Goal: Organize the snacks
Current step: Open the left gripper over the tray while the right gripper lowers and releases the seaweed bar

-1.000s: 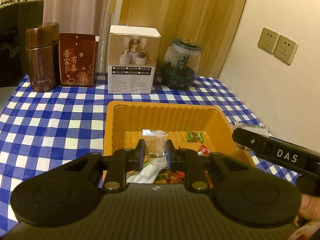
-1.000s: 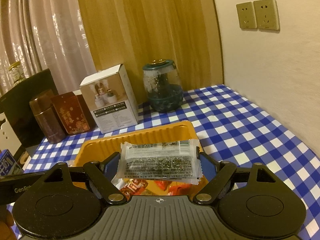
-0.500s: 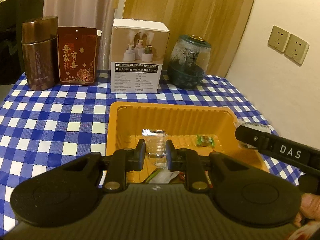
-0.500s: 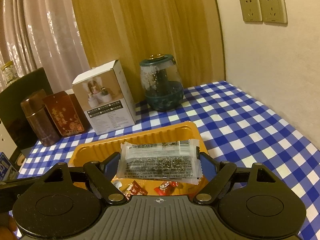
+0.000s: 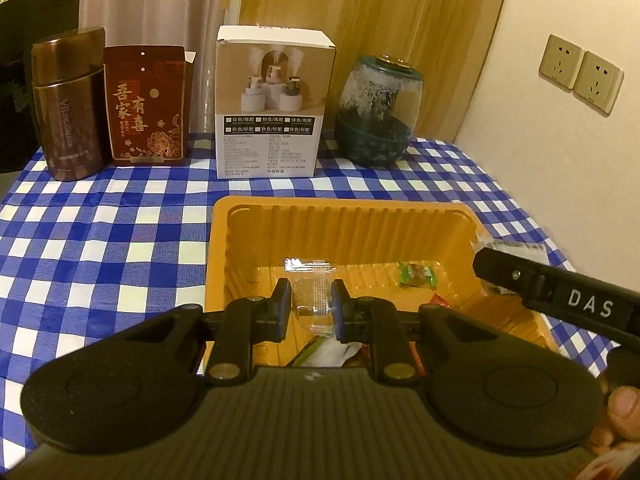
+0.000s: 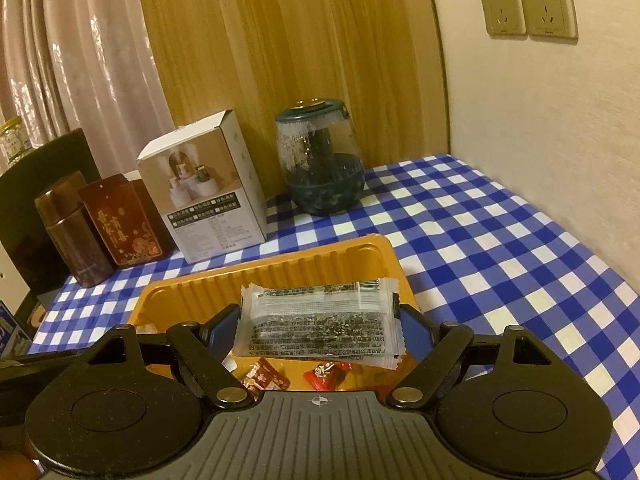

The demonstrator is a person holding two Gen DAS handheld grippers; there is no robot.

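Note:
An orange plastic tray [image 5: 344, 224] [image 6: 280, 272] sits on the blue checked tablecloth with several wrapped snacks inside, among them a green candy [image 5: 416, 274] and red candies [image 6: 326, 374]. My left gripper [image 5: 310, 306] is shut on a small clear-wrapped snack [image 5: 310, 288] and holds it above the tray's near side. My right gripper [image 6: 320, 330] is shut on a flat clear packet of dark seaweed-like snack [image 6: 320, 328], held above the tray's right part. The right gripper's body [image 5: 560, 300] shows at the right in the left wrist view.
Along the back stand a brown canister [image 5: 66, 108], a red gift box [image 5: 146, 106], a white product box [image 5: 272, 108] and a glass jar with a green base [image 5: 378, 112]. A wall with two sockets [image 6: 528, 6] bounds the right side.
Both grippers have risen and drawn back slightly over the tray, each still holding its snack. The tray's contents have not moved.

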